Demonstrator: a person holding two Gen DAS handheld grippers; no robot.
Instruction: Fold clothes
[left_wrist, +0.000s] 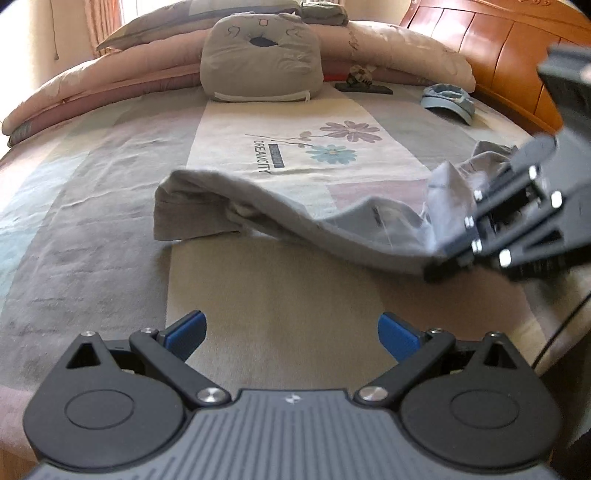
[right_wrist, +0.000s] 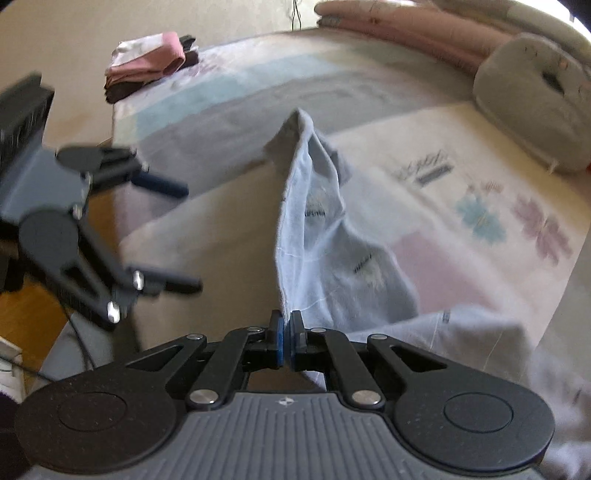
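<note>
Right gripper pinches grey garment; left gripper gapes empty.

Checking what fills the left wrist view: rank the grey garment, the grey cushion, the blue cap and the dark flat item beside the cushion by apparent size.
1. grey garment, nearest, widest.
2. grey cushion.
3. blue cap.
4. dark flat item.
The cushion lies farther back, so its true size against the garment is unsure.

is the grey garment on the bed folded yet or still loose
Still loose. The grey garment drapes unevenly over the bed, one end pinched and lifted by the right hand-held gripper, the rest rumpled.
</note>
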